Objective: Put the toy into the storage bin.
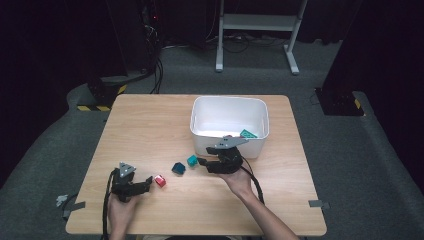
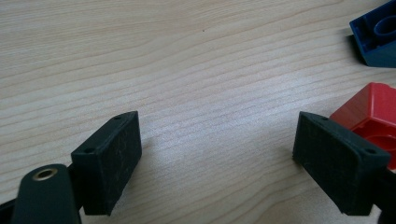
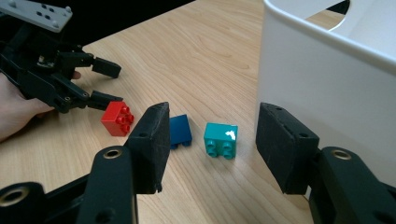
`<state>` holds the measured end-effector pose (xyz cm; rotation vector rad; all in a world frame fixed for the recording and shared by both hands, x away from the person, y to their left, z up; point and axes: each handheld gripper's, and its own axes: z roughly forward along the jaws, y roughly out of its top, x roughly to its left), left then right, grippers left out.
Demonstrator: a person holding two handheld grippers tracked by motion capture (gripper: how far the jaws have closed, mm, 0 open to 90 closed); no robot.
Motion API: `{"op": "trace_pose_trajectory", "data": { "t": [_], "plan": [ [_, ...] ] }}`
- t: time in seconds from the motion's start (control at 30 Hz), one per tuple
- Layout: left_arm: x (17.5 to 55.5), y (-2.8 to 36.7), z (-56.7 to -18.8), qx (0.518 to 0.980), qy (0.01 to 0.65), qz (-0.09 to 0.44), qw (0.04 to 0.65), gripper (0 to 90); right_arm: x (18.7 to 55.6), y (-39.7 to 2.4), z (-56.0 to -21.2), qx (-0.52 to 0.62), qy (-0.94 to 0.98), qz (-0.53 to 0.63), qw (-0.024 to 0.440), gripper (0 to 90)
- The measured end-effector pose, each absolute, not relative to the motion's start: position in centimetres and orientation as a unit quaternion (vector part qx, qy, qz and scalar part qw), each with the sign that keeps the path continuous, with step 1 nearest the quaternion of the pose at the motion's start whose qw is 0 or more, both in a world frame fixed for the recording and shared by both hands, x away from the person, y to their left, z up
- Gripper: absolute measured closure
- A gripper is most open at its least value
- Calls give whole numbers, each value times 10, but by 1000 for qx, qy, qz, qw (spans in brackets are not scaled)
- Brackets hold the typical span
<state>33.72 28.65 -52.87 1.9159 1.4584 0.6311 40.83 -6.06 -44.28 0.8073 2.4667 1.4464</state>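
The teal brick [image 3: 221, 140] lies on the surface [image 3: 201, 60] ahead of the right gripper [image 3: 210, 147], framed between its open jaws but untouched, beside the white bin [image 3: 327, 88]

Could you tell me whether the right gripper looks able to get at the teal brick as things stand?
Probably yes. The right gripper stands open with the teal brick lying straight ahead between its jaws; nothing blocks the way, though the white bin stands close beside one jaw.
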Motion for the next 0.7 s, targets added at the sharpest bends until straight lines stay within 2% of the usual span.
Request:
{"op": "trace_pose_trajectory", "data": {
  "t": [0.7],
  "plan": [
    [337, 286, -529, 729, 555, 240, 320, 155, 413, -33, -474, 274, 836, 470, 78, 452]
  ]
}}
